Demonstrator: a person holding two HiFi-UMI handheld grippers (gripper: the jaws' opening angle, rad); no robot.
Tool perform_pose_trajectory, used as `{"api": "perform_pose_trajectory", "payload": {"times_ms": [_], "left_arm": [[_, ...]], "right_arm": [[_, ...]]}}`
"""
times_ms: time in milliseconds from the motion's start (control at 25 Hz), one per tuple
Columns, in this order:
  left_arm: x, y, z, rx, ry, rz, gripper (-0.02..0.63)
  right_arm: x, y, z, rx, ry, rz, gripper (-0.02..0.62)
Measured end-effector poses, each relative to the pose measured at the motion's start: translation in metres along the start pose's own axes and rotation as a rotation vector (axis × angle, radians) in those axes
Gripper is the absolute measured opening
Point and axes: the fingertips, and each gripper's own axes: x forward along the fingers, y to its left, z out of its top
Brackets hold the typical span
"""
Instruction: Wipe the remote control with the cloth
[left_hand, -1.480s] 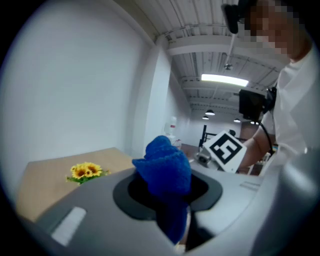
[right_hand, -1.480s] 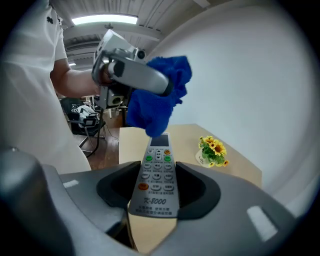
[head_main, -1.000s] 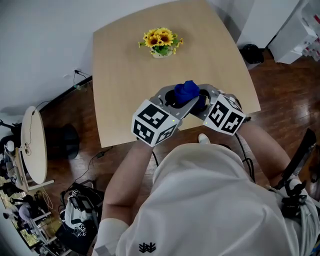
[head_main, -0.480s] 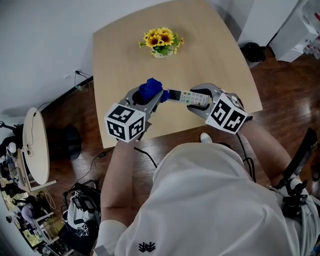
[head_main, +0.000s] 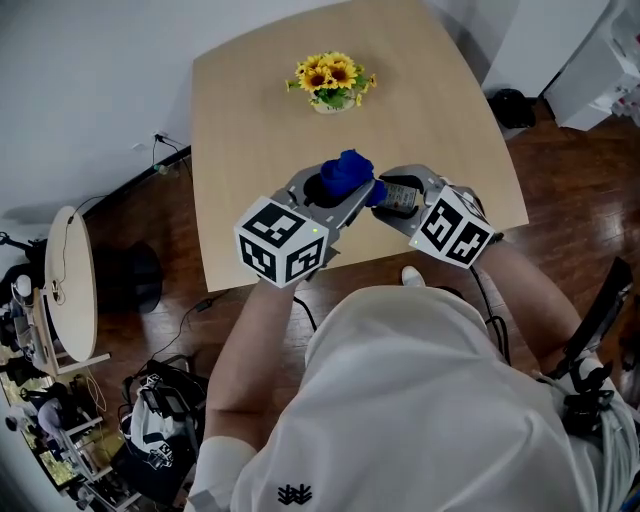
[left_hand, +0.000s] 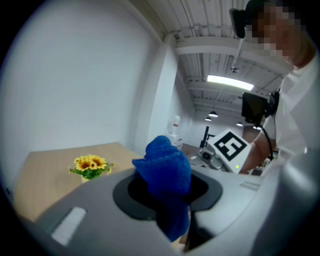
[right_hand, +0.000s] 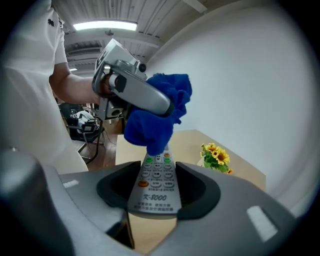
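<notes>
Head view shows both grippers close together over the near part of the wooden table (head_main: 250, 130); the left gripper (head_main: 345, 190) is clamped on a bunched blue cloth (head_main: 345, 170), and the right gripper (head_main: 392, 197) is clamped on the remote control (head_main: 402, 196). Right gripper view has the remote's near end between the jaws, buttons up, with the cloth touching its far end and covering the top buttons; a bunch of sunflowers (head_main: 332, 78) stands well apart, farther back on the table.
</notes>
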Motion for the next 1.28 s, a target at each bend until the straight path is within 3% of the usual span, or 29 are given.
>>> {"api": "perform_pose_trajectory", "payload": {"times_ms": [240, 440, 920, 1120, 1280], "left_arm": [[0.032, -0.039, -0.001, 0.047, 0.048, -0.091, 0.143], [0.031, -0.034, -0.01, 0.068, 0.091, -0.084, 0.143], [-0.026, 0.047, -0.036, 0.004, 0.109, 0.141, 0.143], [-0.065, 0.08, -0.043, -0.073, 0.037, 0.267, 0.143], [-0.097, 0.077, -0.049, -0.139, -0.027, 0.318, 0.143]], "right_arm": [[0.003, 0.001, 0.012, -0.014, -0.023, -0.008, 0.216], [0.003, 0.0, 0.013, -0.014, -0.026, -0.013, 0.216], [-0.001, -0.006, -0.003, 0.022, -0.009, -0.009, 0.216], [0.008, -0.022, -0.026, 0.05, 0.014, -0.013, 0.216], [0.023, -0.038, -0.053, 0.096, 0.037, -0.024, 0.216]]}}
